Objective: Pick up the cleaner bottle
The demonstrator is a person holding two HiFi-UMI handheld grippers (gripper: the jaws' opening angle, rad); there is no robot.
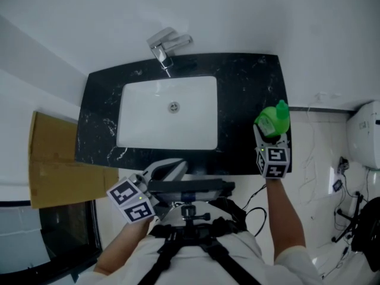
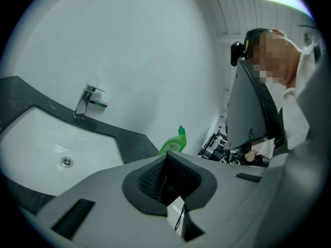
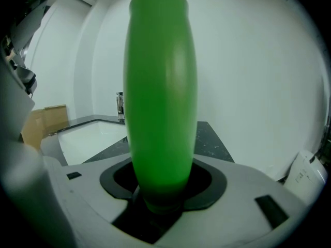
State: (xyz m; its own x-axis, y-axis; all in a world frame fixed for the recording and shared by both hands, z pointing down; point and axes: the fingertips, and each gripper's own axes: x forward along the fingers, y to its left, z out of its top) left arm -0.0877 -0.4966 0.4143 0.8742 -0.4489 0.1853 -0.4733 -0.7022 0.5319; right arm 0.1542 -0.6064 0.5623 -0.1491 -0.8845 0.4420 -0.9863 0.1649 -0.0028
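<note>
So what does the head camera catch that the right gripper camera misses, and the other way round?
Only the head view shows the left claw, the drain and the person's right arm. Only the right gripper view shows, close up, the right claw shut on the cleaner bottle. Both show the green bottle, black counter, white basin and faucet.

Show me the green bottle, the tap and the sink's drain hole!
green bottle (image 1: 273, 122), head view, on its body.
tap (image 1: 169, 41), head view, on its handle.
drain hole (image 1: 173, 106), head view, on its middle.
</note>
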